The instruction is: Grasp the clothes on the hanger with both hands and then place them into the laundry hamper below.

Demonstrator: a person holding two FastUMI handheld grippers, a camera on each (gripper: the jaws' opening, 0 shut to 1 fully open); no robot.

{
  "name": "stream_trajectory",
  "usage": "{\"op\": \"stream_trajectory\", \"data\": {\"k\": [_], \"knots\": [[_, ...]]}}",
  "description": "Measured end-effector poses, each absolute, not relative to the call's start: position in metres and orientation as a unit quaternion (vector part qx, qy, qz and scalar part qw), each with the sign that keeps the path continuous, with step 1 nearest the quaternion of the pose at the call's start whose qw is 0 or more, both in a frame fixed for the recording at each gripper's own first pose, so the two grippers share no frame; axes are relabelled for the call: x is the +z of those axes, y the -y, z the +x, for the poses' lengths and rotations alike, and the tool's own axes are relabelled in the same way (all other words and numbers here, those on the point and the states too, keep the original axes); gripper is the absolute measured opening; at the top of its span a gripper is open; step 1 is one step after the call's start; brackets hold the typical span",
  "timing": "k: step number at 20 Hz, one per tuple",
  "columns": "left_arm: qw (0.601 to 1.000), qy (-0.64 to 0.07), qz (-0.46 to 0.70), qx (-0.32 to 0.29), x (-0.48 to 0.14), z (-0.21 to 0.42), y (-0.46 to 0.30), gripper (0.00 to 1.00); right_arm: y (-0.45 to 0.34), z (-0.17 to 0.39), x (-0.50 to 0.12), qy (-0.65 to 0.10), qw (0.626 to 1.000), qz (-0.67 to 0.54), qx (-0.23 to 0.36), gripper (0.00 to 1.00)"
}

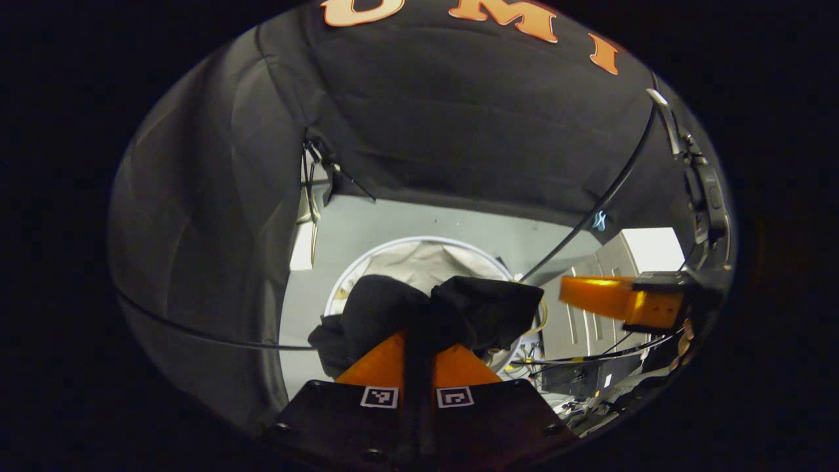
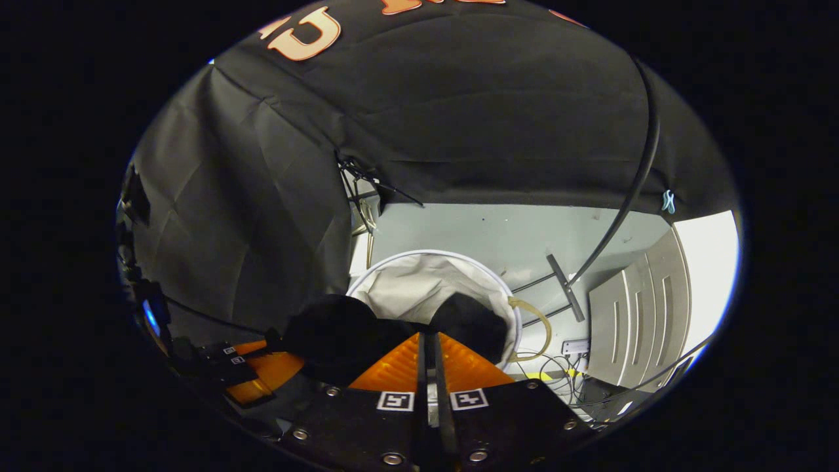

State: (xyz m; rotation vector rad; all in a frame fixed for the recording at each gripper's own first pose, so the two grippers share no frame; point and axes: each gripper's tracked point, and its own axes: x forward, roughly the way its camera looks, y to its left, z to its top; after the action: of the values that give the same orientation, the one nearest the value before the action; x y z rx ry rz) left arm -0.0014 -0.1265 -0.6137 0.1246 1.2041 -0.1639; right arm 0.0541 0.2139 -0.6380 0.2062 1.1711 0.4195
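Hamper (image 1: 367, 259) interior – largely hidden behind bunched black garment (image 1: 426, 314)

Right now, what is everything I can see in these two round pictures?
Clothes: one dark bundle, pinched by both tongs, held above the hamper's opening.
Laundry hamper: one, white rim and pale lining, on the floor below.
Floor: grey.
Booth wall: black cloth, behind and to the side.
Cables: several dark ones, across wall and floor.
Cabinet: pale, panelled, at the right.
Left tongs: closed on the clothes.
Right tongs: closed on the clothes; also seen at the right edge of the left gripper view.
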Motion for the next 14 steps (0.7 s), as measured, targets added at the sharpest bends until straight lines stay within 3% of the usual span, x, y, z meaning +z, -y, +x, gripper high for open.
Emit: {"op": "stream_trajectory", "data": {"k": [2, 5, 7, 8, 10, 11, 12, 13, 14], "knots": [[0.809, -0.581, 0.059, -0.073, -0.624, -0.009, 0.126, 0.05, -0.195, 0.055, -0.640, -0.543, 0.815, 0.076, 0.185, 0.10], [0.804, -0.589, 0.042, -0.070, -0.629, -0.015, 0.129, 0.20, -0.170, 0.052, -0.634, -0.544, 0.820, 0.062, 0.167, 0.12], [0.813, -0.577, 0.039, -0.069, -0.622, -0.006, 0.130, 0.21, -0.153, 0.054, -0.623, -0.534, 0.829, 0.052, 0.159, 0.20], [0.817, -0.571, 0.034, -0.073, -0.614, -0.002, 0.133, 0.23, -0.145, 0.052, -0.616, -0.528, 0.833, 0.047, 0.157, 0.29], [0.826, -0.557, 0.031, -0.078, -0.598, 0.008, 0.134, 0.56, -0.131, 0.051, -0.604, -0.518, 0.842, 0.034, 0.149, 0.32], [0.831, -0.549, 0.035, -0.082, -0.588, 0.011, 0.134, 0.73, -0.123, 0.050, -0.599, -0.517, 0.843, 0.028, 0.143, 0.47], [0.835, -0.542, 0.037, -0.086, -0.579, 0.014, 0.134, 0.82, -0.115, 0.048, -0.590, -0.517, 0.845, 0.023, 0.137, 0.52], [0.839, -0.535, 0.036, -0.089, -0.569, 0.014, 0.135, 0.80, -0.111, 0.050, -0.581, -0.511, 0.849, 0.025, 0.130, 0.75], [0.845, -0.526, 0.037, -0.090, -0.556, 0.016, 0.134, 0.80, -0.108, 0.052, -0.570, -0.504, 0.854, 0.030, 0.125, 0.74]]}}
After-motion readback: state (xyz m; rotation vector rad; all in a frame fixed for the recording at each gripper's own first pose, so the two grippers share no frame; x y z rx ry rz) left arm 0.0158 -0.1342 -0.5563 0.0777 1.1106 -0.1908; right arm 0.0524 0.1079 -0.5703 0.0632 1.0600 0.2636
